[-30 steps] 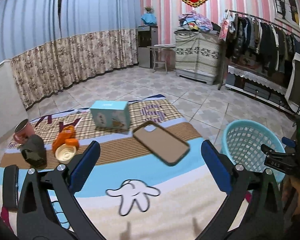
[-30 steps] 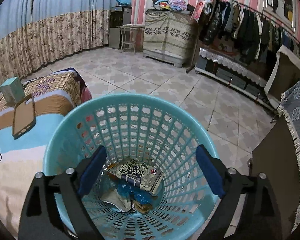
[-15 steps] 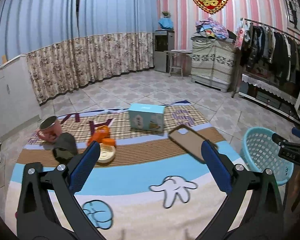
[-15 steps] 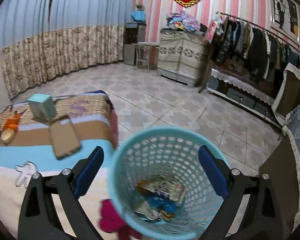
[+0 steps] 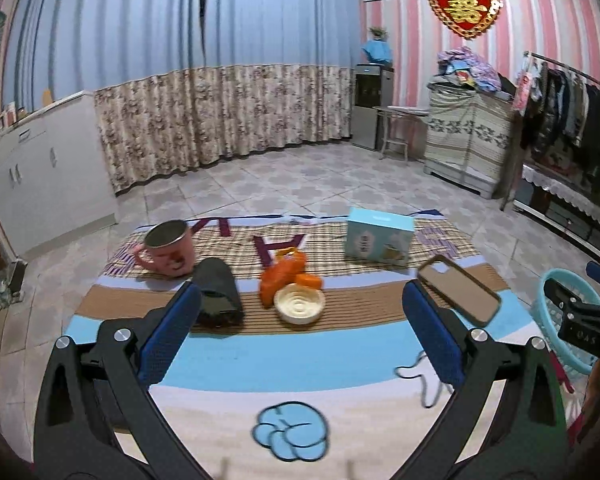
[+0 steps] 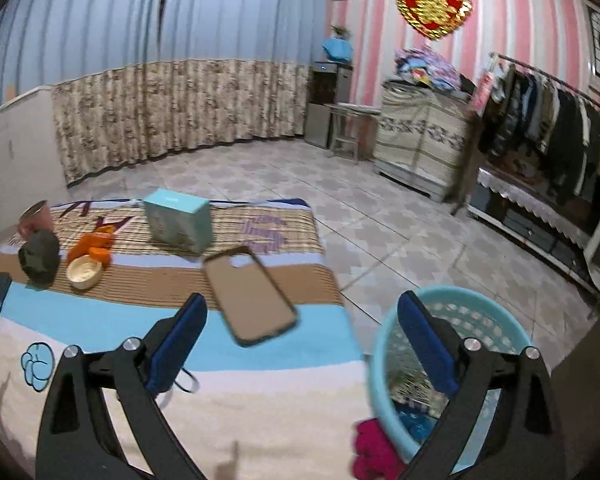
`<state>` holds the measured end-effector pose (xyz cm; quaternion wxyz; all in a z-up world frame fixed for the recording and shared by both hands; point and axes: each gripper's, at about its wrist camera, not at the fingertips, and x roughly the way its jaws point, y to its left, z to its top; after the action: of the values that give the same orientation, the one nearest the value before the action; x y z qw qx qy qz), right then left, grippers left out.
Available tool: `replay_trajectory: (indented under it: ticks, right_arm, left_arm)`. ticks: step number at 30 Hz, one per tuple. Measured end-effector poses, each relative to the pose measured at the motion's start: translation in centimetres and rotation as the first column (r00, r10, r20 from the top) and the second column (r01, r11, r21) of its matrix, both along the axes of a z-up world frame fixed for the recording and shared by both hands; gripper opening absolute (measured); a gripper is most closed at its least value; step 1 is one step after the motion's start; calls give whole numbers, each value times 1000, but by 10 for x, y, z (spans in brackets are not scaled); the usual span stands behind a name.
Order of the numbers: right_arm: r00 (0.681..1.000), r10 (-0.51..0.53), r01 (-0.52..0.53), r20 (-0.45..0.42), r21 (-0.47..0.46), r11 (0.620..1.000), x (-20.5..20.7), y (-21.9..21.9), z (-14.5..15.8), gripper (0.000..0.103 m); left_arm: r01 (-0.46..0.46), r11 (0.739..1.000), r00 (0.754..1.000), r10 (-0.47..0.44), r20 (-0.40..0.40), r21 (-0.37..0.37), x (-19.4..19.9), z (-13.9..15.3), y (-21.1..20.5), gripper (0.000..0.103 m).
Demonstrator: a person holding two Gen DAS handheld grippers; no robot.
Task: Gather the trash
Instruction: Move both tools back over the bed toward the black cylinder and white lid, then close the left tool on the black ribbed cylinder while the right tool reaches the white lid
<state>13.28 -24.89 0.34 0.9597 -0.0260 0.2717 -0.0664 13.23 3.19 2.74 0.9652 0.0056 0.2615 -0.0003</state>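
Turquoise plastic marks the basket [image 6: 452, 320] on the floor at the counter's right end, with wrappers [image 6: 416, 420] lying in its bottom. On the striped cloth [image 5: 284, 356] sit an orange wrapper [image 5: 284, 276] touching a small white cup [image 5: 299, 303], a dark roll [image 5: 218, 292] just left of them, a pink mug [image 5: 168, 250] far left, a blue box [image 5: 380, 240] and a phone case [image 5: 458, 290] to the right. The left tool [image 5: 300, 332] stands wide and empty. The right tool [image 6: 300, 344] is opening wider, nothing between its pads, by the basket.
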Motion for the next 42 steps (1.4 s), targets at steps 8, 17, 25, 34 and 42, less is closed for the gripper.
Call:
replay_trajectory:
  ticks: [8,17,25,34,42]
  right_arm:
    - [996,84,-84,17,-16,996,18,48,-3,96]
    - [991,133,-133,12,-14,991,40,77,-16,99]
    - [993,119,-120,-7,-28,992,65,96,-28,99]
    - [987,152,-154,-51,-29,988,89,107,-41,99]
    - [984,170,-169,-45,11,985,112,112,-50,99]
  left_arm:
    - [-63,998,998,63,-18,-22,12,-13,39,97]
    - [-119,992,992,118,-42,-30,30,-30,72,98]
    - [-152,987,987,149,-62,-48,50,-42,99,97]
    - [-160,985,984,154,-94,-62,78,-57,111,97]
    - [-139,988,977,126,-174,-70,126,-77,101,97]
